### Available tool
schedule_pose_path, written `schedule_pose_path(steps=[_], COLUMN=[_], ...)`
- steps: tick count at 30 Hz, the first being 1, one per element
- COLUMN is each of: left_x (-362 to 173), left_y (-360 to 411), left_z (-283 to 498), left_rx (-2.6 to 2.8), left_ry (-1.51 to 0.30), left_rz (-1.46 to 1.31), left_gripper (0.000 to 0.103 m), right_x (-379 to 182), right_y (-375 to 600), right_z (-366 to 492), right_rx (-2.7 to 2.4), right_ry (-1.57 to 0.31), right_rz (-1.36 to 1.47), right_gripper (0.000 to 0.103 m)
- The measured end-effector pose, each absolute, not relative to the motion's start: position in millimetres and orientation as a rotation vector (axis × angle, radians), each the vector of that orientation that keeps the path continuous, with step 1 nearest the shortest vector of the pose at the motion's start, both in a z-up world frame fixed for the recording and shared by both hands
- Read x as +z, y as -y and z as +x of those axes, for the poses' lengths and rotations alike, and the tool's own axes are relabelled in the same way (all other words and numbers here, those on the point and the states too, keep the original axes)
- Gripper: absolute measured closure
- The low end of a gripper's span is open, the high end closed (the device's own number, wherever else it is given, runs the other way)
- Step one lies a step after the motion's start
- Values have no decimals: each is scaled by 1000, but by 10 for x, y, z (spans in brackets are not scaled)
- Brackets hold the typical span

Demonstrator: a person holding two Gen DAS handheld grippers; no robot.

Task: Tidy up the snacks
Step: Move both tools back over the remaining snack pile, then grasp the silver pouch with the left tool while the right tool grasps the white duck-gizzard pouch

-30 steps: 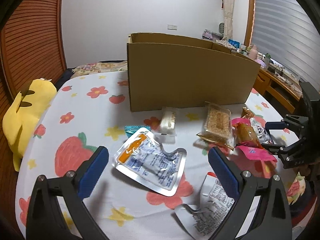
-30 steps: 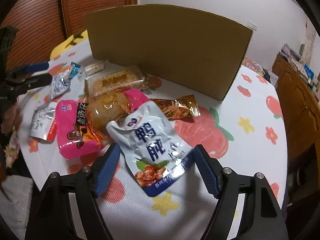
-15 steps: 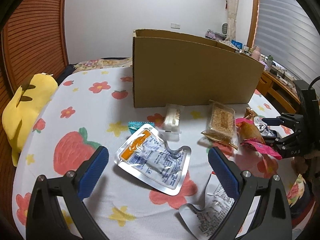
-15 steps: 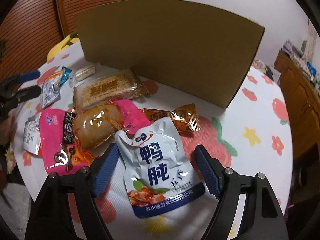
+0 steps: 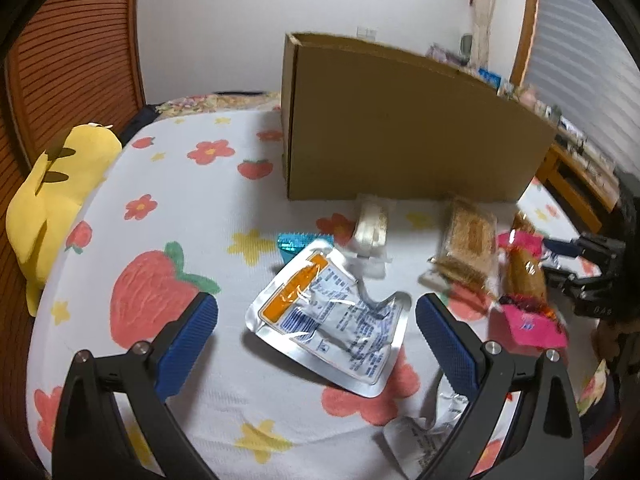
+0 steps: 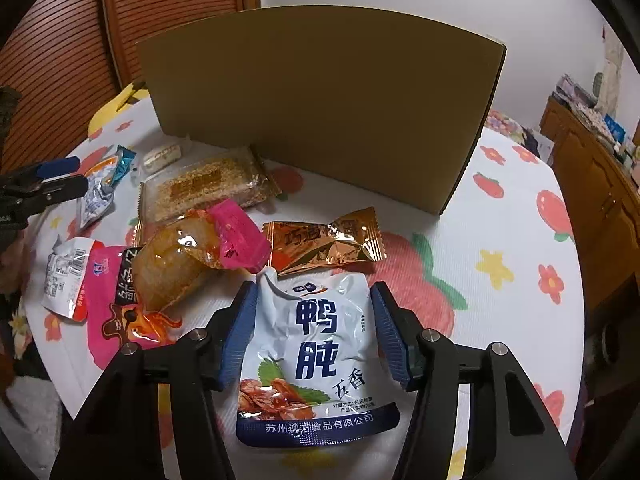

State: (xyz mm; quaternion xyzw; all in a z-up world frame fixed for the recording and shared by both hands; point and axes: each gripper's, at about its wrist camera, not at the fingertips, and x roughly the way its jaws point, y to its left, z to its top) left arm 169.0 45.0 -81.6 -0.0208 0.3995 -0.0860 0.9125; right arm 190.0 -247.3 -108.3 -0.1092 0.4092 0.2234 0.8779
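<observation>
Right wrist view: white-and-blue pouch (image 6: pixel 320 356) lies flat on the flowered tablecloth (image 6: pixel 500 240), lengthwise between the two blue pads of the right gripper (image 6: pixel 316 340); it sits at the near edge of the snack heap, just in front of the gold wrapper (image 6: pixel 324 244)
Step in hand: by my judgement, the pinch on this pouch before it goes to the cardboard box (image 6: pixel 320 104); best to bite across the pouch's middle where the filling gives body; keep the fingers low to the cloth without catching the cloth itself
Right tongs: about half open and closing; the pads flank the pouch's edges, at or just short of touching; I see no firm squeeze yet, so I read it as not yet grasped
Neighbours: the pink packet (image 6: pixel 108 300) and the amber clear pack (image 6: pixel 176 260) lie just to the left, apart from the left pad; a wide sweep could drag them
Left wrist view: left gripper (image 5: pixel 316 332) stands wide and released, holding nothing; the silver pouch (image 5: pixel 332 320) lies between its fingers, clear of both pads
Farther out: sesame bar (image 5: pixel 468 248) and a small pale bar (image 5: pixel 372 224) near the box front; yellow plush (image 5: pixel 56 200) at the table's edge
</observation>
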Motion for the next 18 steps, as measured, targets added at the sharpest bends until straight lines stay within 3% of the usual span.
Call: schedule_pose_path(steps=[14,18], left_x=[-954,-938], left_y=[-512,-621], left_z=[1680,1620], left_rx=[-99,-106], left_ry=[-890,-898], left_rz=[-48,-48], left_gripper=[8,19], right_x=[-1084,-1084], right_y=[2482,2483], right_z=[1897,1898], right_rx=[455,455], right_ry=[-853,-853], right_rz=[-223,-223], right_gripper=[44,44])
